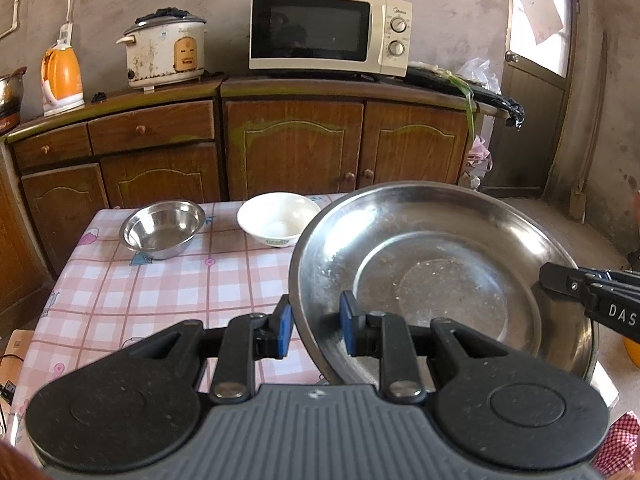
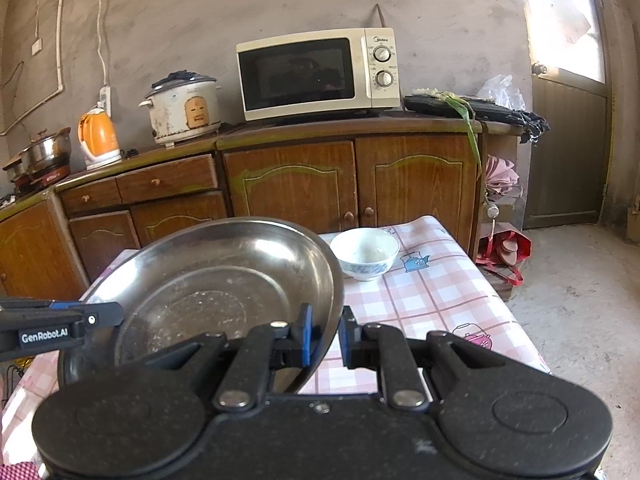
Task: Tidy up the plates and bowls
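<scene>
Steel plate first: I have it pinched from both sides and lifted clear of the checked tablecloth. My left gripper is clamped on the plate's near left rim, one blue pad outside the wall and one inside the dish, nearly closed with only the thin metal between them. My right gripper does the same on the opposite rim, its jaws squeezed down to almost nothing on the edge. From the left camera I see the right gripper's black fingers reaching in over the far right rim; from the right camera the left one comes in over the left rim. The plate tilts slightly and its bottom carries crumbs and specks.

Ahead of the left gripper, beyond the plate's rim, a white ceramic bowl stands on the cloth, and farther to its left a small steel bowl, apart from each other. Past the table runs a wooden cabinet bearing a microwave, a rice cooker and an orange kettle.
</scene>
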`<state>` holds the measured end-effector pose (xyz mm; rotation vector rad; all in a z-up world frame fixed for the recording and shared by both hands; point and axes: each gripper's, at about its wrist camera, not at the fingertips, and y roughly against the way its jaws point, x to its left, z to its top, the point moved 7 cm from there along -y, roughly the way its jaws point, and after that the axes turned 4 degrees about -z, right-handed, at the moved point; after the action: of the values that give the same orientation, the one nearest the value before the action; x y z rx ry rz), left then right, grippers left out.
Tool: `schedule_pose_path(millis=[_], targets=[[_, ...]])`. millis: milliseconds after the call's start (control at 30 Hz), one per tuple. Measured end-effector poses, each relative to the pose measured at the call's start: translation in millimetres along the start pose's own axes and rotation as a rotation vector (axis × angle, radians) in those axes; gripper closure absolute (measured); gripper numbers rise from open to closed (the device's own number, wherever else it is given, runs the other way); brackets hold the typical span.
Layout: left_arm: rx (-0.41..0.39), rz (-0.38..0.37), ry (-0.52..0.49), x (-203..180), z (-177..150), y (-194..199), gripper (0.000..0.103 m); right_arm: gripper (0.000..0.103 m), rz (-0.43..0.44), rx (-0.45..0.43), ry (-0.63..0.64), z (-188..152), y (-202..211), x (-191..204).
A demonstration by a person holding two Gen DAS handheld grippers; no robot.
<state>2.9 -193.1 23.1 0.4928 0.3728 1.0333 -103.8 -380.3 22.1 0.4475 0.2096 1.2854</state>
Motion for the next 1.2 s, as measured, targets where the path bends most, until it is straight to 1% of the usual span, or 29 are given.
schedule_pose_path(millis=[633, 1200], targets=[[0.018, 0.018, 0.019, 11.4, -21.3, 6.2, 0.078, 0.084, 0.023, 0.026, 0.026, -17.8, 1.9, 14.4], [0.037, 0.028, 0.021, 17.7, -37.5, 6.7, 0.078, 0.084, 0.034, 0.056, 0.034, -32.2, -2.0, 19.0]])
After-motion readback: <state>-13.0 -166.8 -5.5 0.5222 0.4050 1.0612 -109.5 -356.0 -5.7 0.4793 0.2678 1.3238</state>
